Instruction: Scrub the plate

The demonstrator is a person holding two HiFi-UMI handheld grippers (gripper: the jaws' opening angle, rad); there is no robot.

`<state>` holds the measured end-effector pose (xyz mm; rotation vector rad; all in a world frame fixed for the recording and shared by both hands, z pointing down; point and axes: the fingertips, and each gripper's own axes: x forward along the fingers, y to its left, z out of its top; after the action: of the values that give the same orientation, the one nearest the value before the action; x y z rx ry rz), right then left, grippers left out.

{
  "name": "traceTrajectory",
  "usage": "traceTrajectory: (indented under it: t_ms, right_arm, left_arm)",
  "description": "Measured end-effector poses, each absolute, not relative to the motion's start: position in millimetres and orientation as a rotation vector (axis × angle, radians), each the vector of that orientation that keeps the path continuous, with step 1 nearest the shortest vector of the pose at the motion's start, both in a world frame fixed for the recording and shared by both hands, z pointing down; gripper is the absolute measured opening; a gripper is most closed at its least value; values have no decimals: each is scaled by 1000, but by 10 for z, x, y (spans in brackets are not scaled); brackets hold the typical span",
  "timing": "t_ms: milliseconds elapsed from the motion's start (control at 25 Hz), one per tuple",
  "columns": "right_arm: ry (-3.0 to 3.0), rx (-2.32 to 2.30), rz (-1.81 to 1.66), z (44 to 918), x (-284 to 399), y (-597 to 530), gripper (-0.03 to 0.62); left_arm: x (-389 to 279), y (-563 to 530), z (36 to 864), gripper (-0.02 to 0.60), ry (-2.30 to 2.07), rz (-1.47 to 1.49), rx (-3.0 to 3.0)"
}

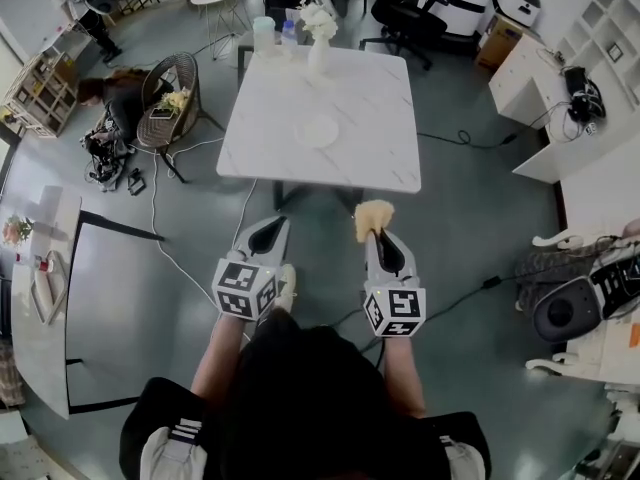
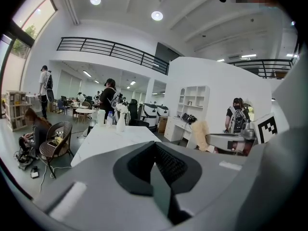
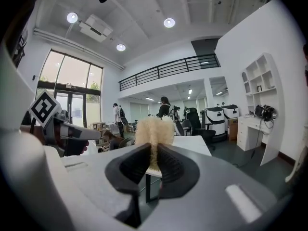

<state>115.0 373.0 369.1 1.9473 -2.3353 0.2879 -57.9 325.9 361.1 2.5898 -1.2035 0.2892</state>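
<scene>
Approach step, I judge: right claw [image 1: 376, 236] pinches a tan scrubber [image 1: 374, 214], left claw [image 1: 268, 224] pressed together, empty; next, reach the plate [image 1: 317, 130] on the far desk [image 1: 375, 98].

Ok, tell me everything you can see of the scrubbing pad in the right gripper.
The scrubbing pad is a pale tan, fluffy tuft that looks fibrous. The right gripper is shut on its lower part, so the fuzzy top sticks out beyond the jaw tips. It is held in the air above the floor, short of the near edge of the table, touching nothing but the jaw pads.
</scene>
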Motion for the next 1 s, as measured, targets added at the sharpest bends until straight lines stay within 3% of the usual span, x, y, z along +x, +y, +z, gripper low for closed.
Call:
traceTrajectory:
  t_ms: [1000]
  right_arm:
    - [-2146,2083,308,3571,602,1437,46]
  left_arm:
    - [-1021,735,3714,6,-977,266,2608]
